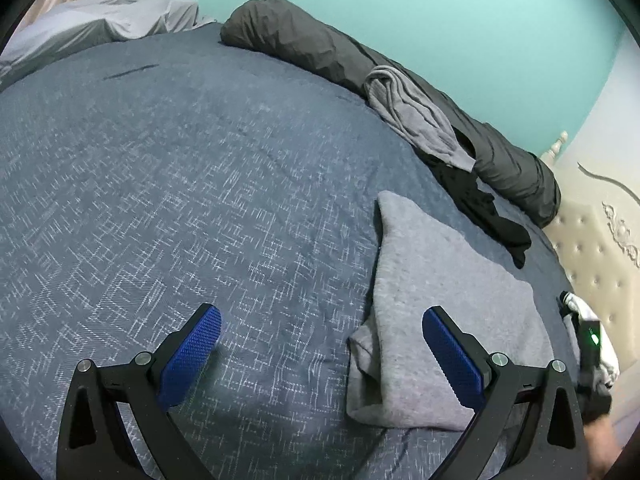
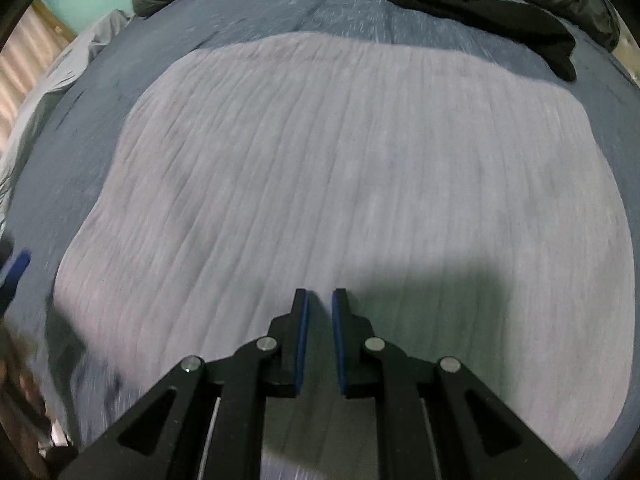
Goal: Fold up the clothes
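A folded light grey garment lies on the blue bed cover, at the right of the left wrist view. My left gripper is wide open and empty, just above the cover, its right finger over the garment's left edge. In the right wrist view the same grey garment fills the frame, flat and blurred by motion. My right gripper hovers close above its near part, jaws nearly together with a narrow gap and nothing between them.
A dark grey rolled duvet runs along the teal wall. A grey garment and a black garment lie beside it. The black garment also shows in the right wrist view. A tufted headboard stands at right. Pillows lie far left.
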A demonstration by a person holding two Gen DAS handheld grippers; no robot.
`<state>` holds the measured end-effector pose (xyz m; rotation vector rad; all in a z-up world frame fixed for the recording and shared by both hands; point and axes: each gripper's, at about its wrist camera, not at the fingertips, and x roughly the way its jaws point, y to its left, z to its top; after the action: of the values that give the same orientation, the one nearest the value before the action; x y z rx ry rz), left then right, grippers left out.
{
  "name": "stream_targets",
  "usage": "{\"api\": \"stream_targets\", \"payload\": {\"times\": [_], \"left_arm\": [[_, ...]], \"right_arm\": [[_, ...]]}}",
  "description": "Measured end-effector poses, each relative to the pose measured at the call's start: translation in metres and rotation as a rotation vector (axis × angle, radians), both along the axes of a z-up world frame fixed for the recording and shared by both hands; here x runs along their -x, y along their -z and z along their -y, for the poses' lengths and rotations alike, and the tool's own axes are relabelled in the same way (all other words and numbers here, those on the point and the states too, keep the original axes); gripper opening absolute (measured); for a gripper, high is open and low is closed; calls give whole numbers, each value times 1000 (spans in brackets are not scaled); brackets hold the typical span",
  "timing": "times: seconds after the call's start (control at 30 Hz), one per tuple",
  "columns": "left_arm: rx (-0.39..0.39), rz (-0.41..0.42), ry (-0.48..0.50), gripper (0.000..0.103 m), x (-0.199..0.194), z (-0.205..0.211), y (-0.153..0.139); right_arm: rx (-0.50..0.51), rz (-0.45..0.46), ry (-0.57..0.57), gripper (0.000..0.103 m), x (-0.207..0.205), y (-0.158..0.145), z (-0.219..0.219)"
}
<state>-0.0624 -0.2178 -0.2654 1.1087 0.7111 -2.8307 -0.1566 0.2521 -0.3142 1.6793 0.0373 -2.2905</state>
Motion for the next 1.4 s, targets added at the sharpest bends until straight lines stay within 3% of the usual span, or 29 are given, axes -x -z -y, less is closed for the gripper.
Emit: {"api": "stream_targets", "payload": {"times": [0.2, 0.33, 0.43, 0.6, 0.77, 0.83, 0.93, 1.2, 1.4], "left_arm": [[-14, -20, 40, 103, -10, -11, -9], [-92, 20, 71, 103, -11, -17, 0], [-109, 66, 105, 103, -10, -26, 7], [-168, 115, 132, 103, -7, -33, 22], [-192, 175, 156, 103, -4, -39, 42], [-222, 187, 157, 103, -3, -40, 49], [-220, 219, 158, 103, 3, -46, 61], [-171, 240, 151, 103, 11, -58, 71], [-214, 227, 122, 103, 8, -52, 75]], "right_arm": [[46, -17, -14, 11, -64, -10, -27], [93, 6, -11, 11, -104, -8, -63], [139, -19, 39, 11, -94, -14, -75], [187, -52, 145, 11, -111, -31, -97], [191, -75, 177, 11, -108, -47, -53], [196, -82, 182, 11, -110, -51, -60], [205, -81, 183, 11, -141, -65, -31], [223, -84, 202, 11, -140, -63, -33], [237, -84, 217, 11, -138, -63, -41]]}}
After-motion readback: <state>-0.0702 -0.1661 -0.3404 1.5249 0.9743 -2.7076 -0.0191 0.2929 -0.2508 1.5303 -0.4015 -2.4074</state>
